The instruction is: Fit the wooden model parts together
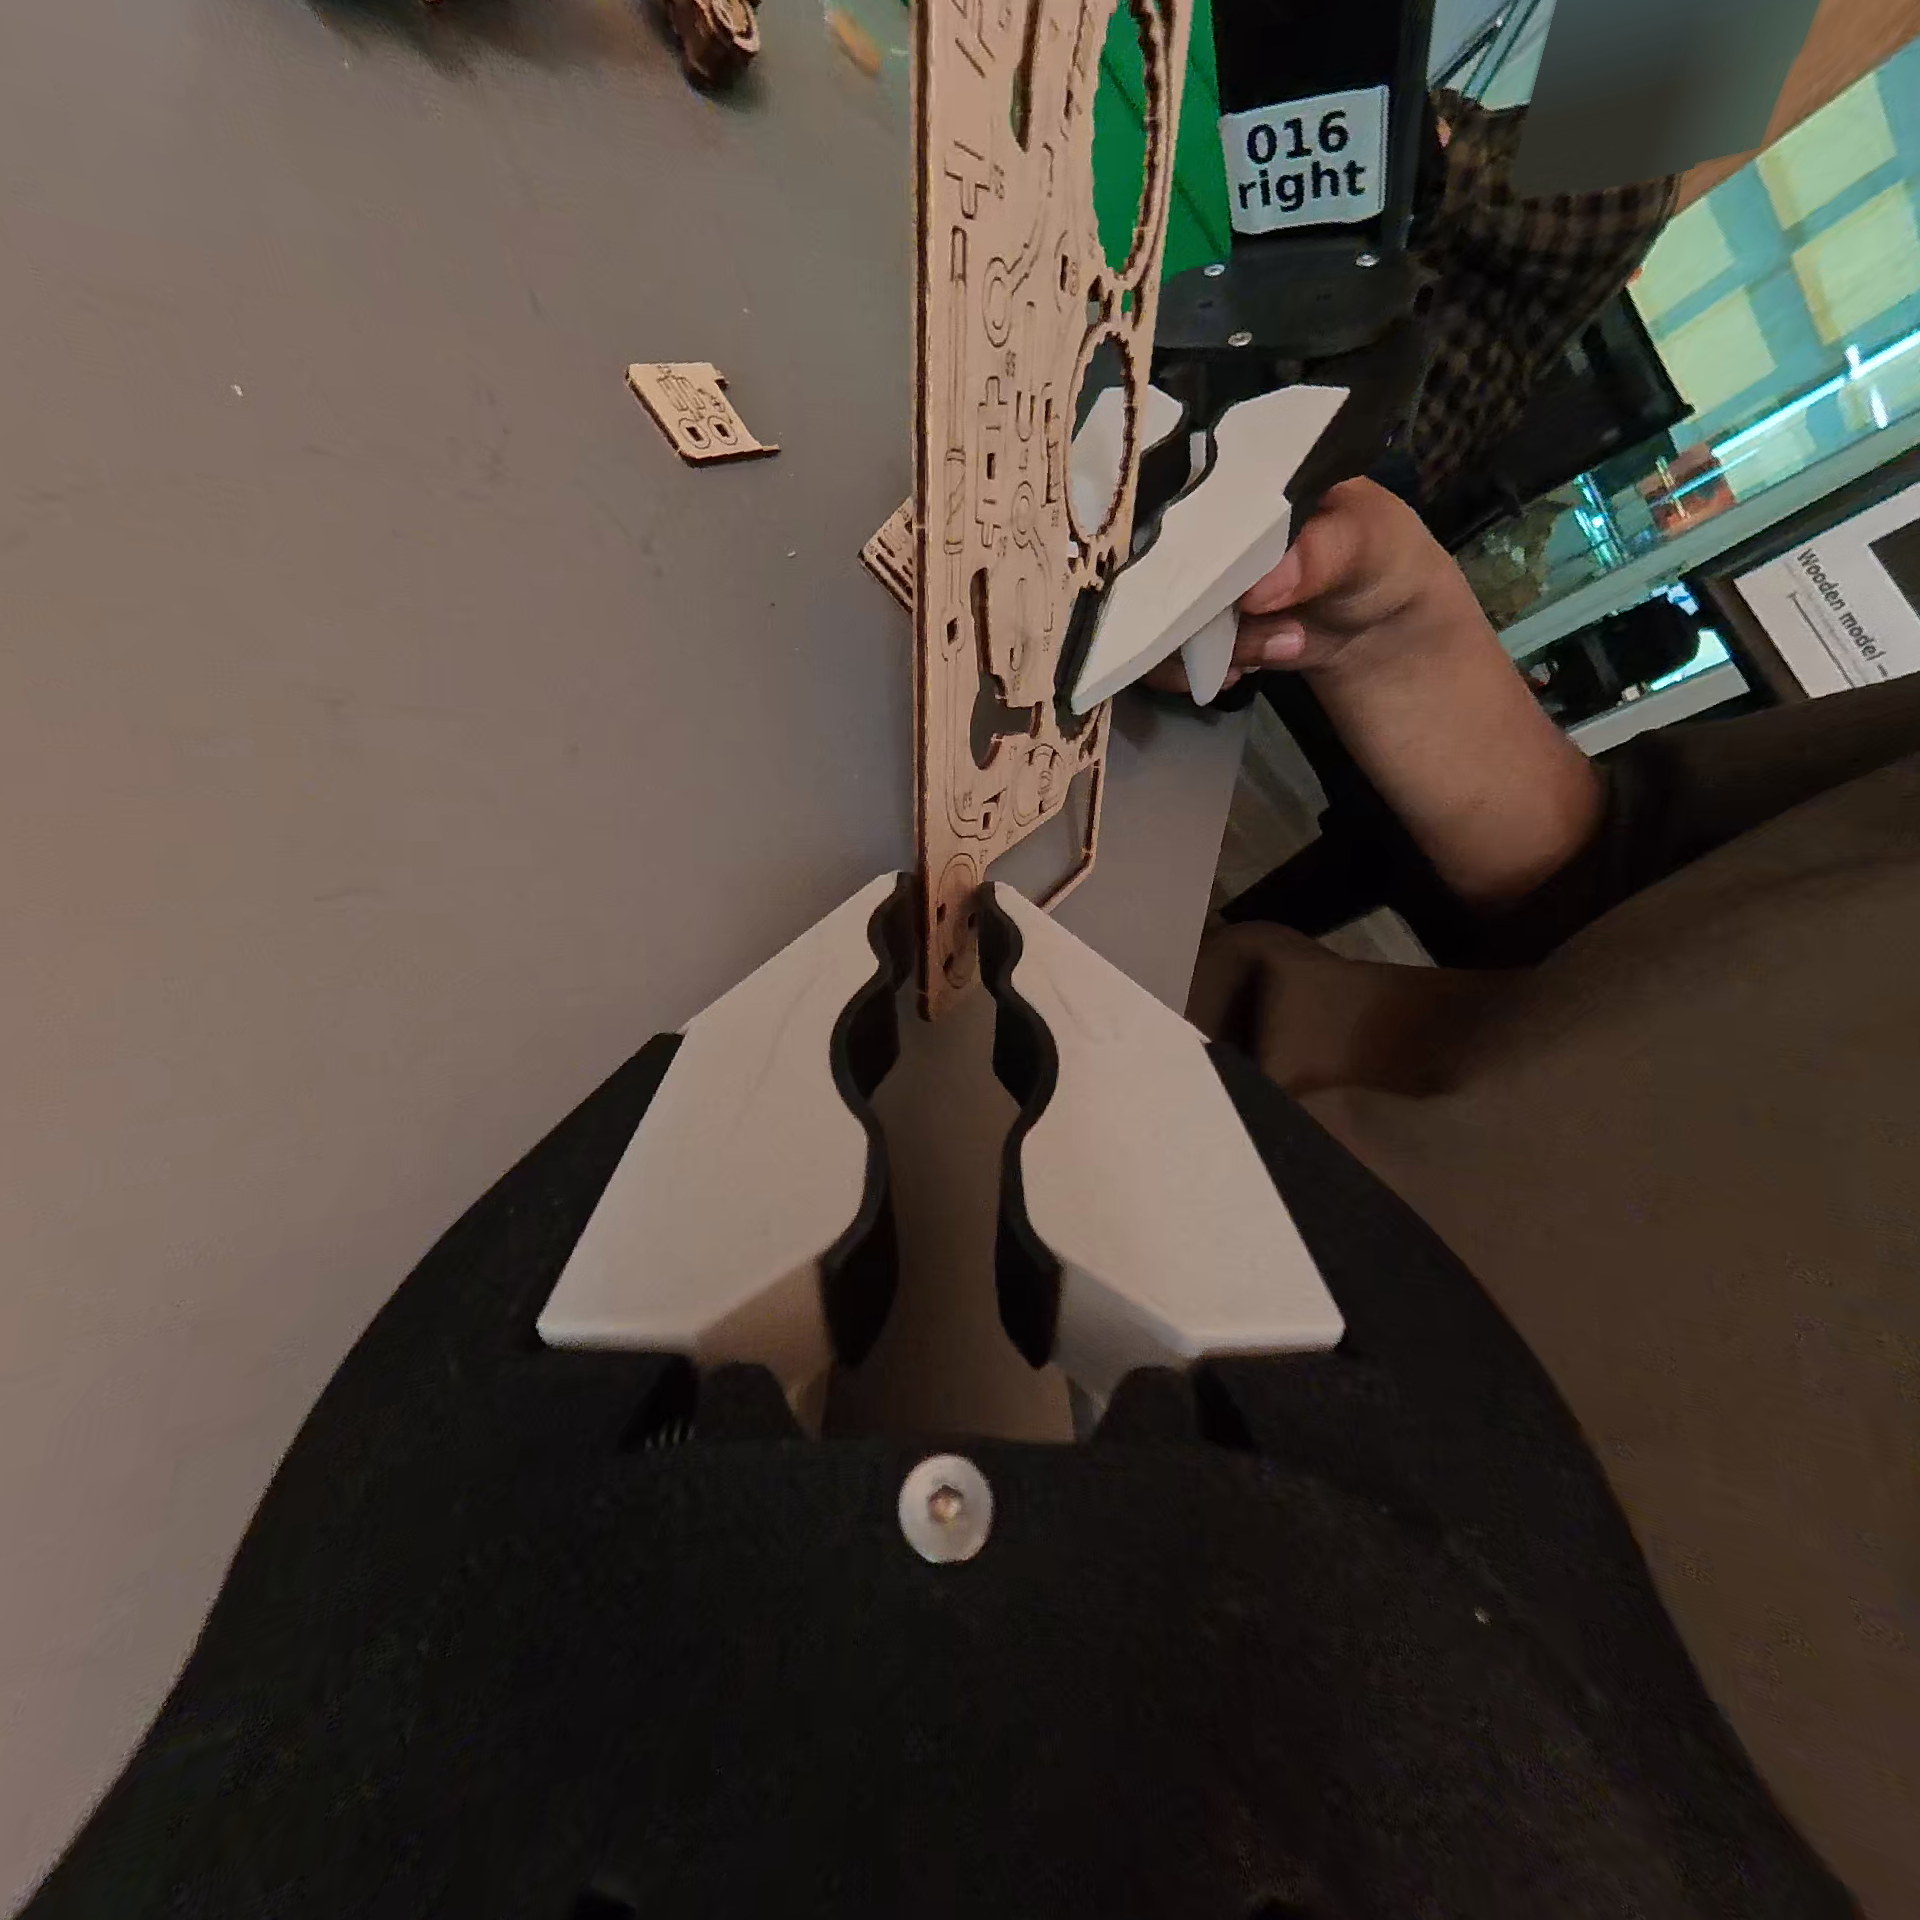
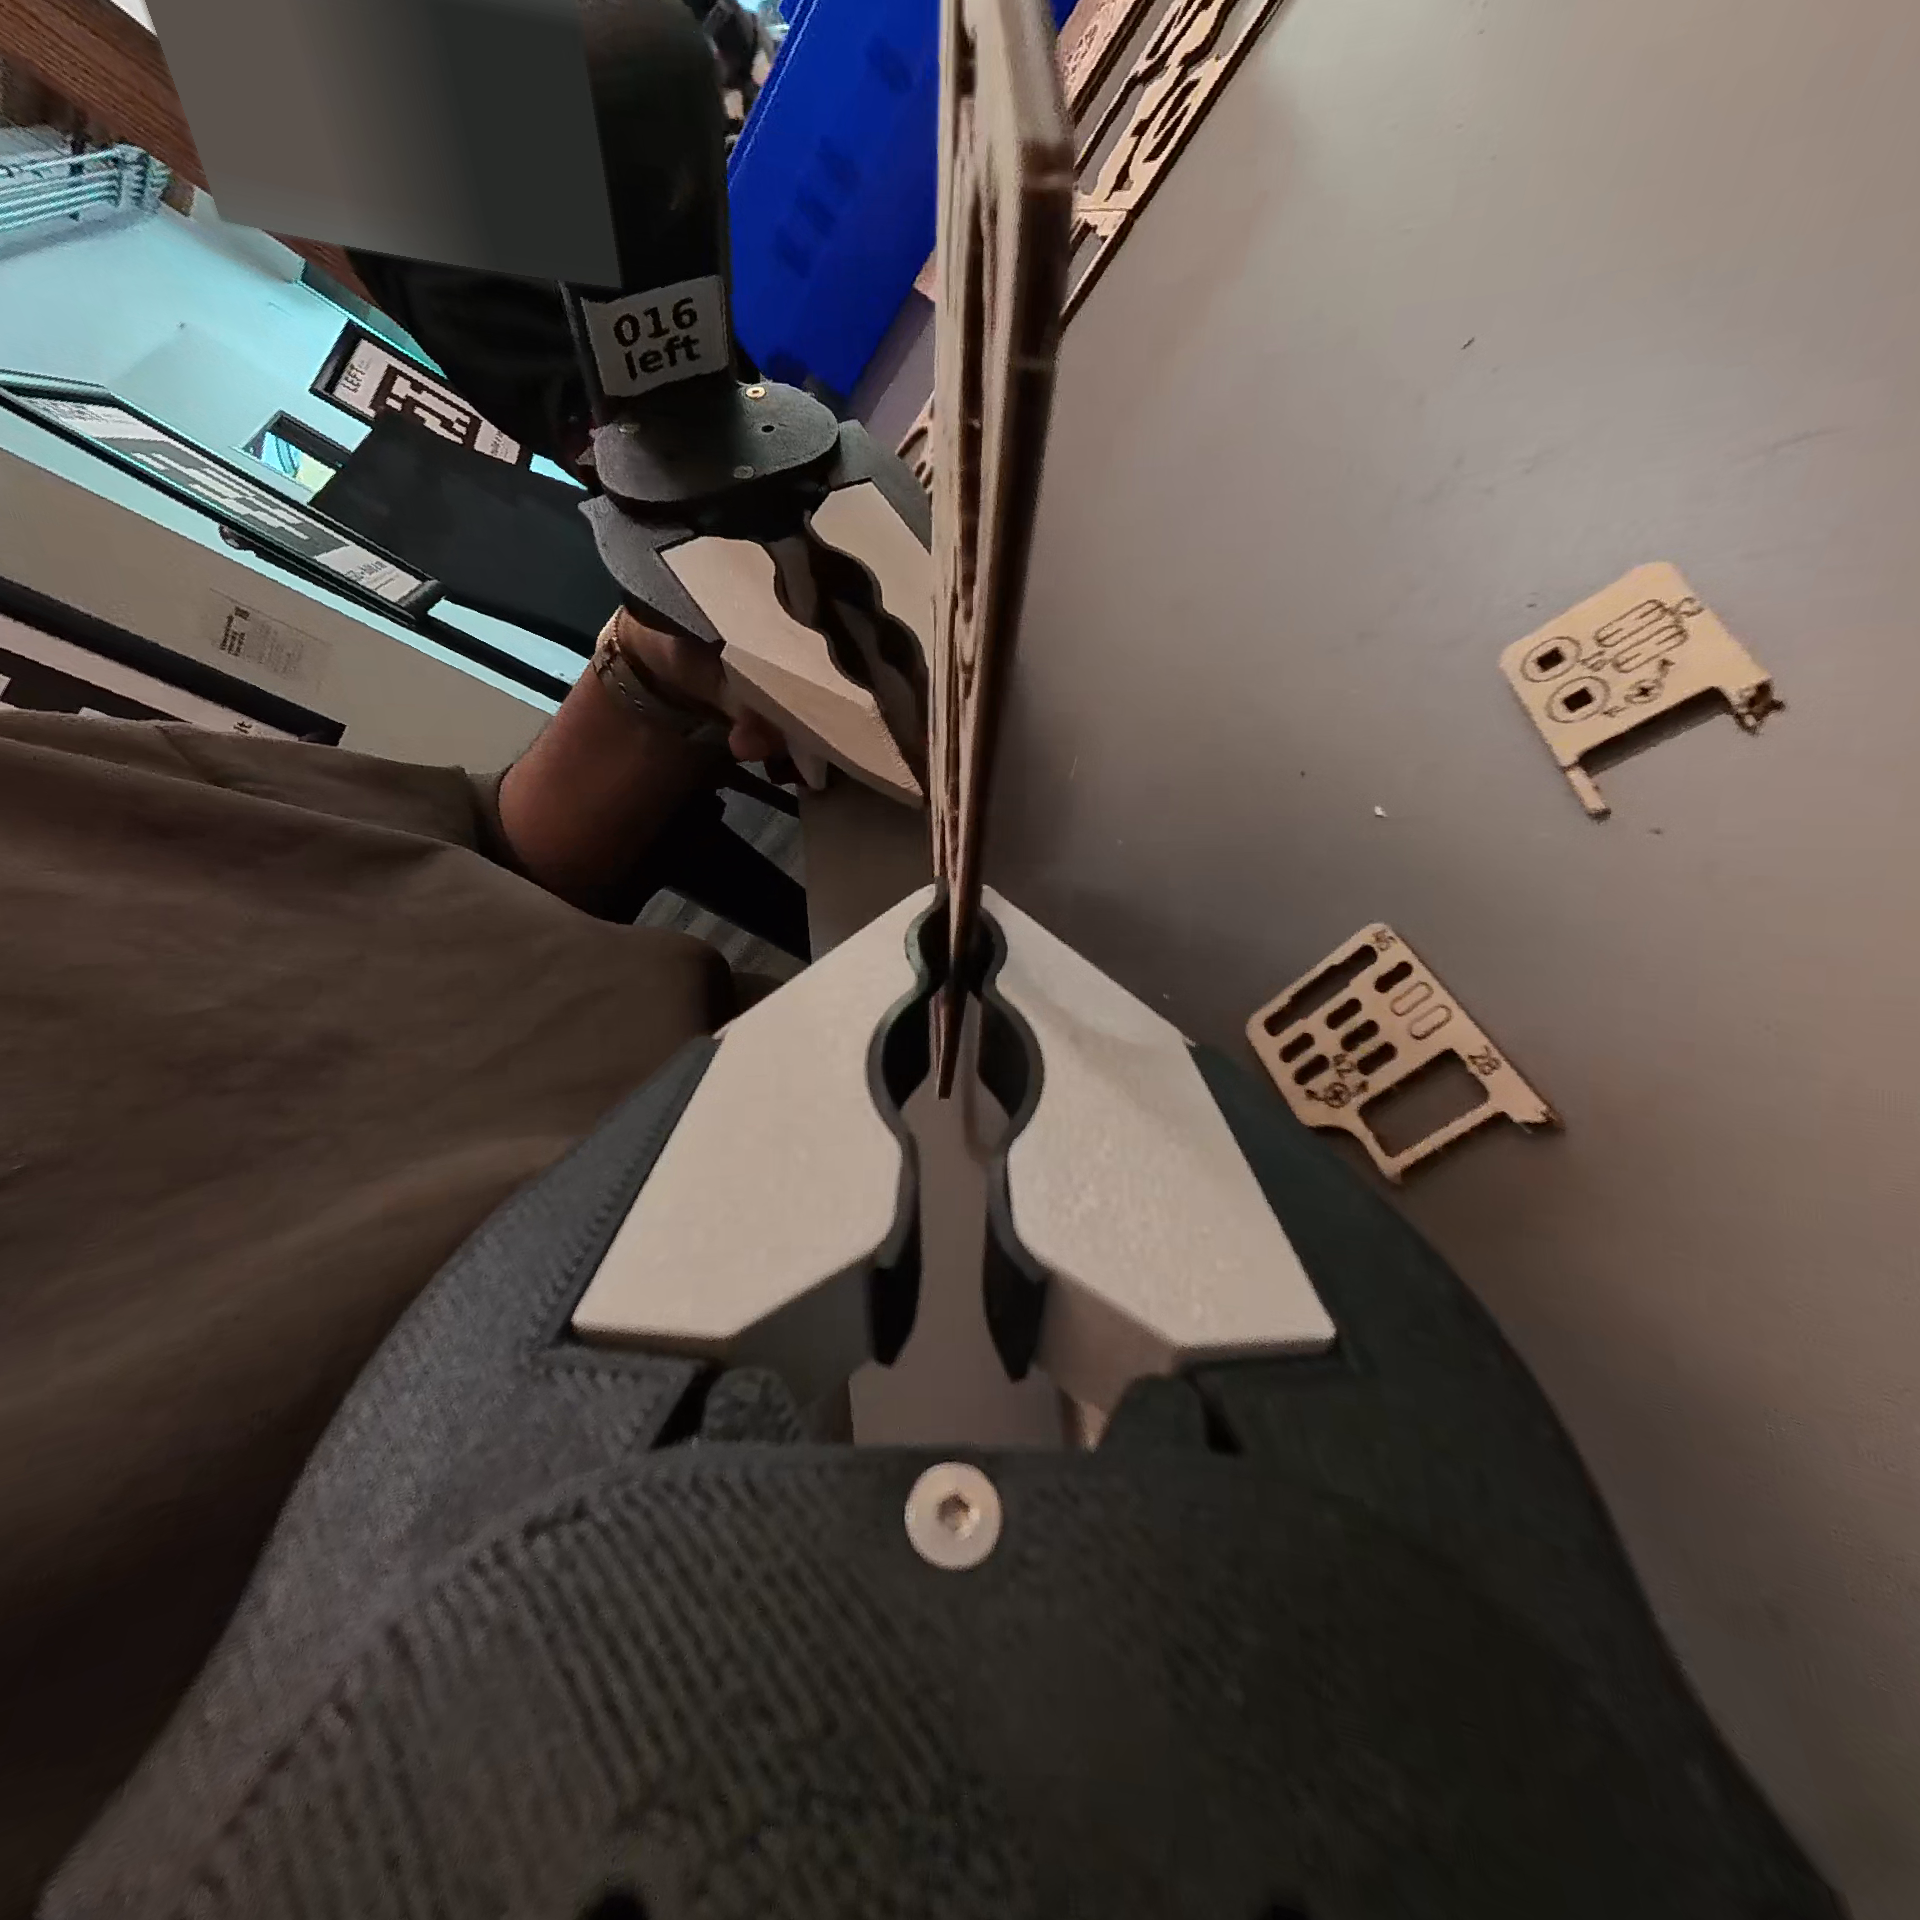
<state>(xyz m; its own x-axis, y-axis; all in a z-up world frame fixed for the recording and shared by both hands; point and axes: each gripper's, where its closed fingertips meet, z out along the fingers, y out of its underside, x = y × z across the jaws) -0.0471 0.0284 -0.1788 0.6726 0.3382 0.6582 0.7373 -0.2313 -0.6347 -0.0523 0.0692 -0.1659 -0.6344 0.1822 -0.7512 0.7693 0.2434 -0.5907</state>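
A thin laser-cut wooden parts sheet (image 1: 992, 468) with several cut-out holes is held upright above the grey table (image 1: 364, 779). My left gripper (image 1: 940, 935) is shut on its near corner. My right gripper (image 1: 1086, 665) clamps the sheet's right edge, with one finger showing through a hole. In the right wrist view the sheet (image 2: 992, 499) is seen edge-on, and my right gripper (image 2: 961, 940) is shut on its edge. My left gripper (image 2: 883, 727) grips the sheet farther along from the left.
Two small wooden offcuts (image 2: 1631, 675) (image 2: 1392, 1049) lie on the table (image 2: 1507, 364) to the right; one also shows in the left wrist view (image 1: 701, 416). Another cut sheet (image 2: 1164, 114) and a blue bin (image 2: 831, 208) lie at the far end. The person's torso is close by. About 5 cm separates my left fingertips from my right.
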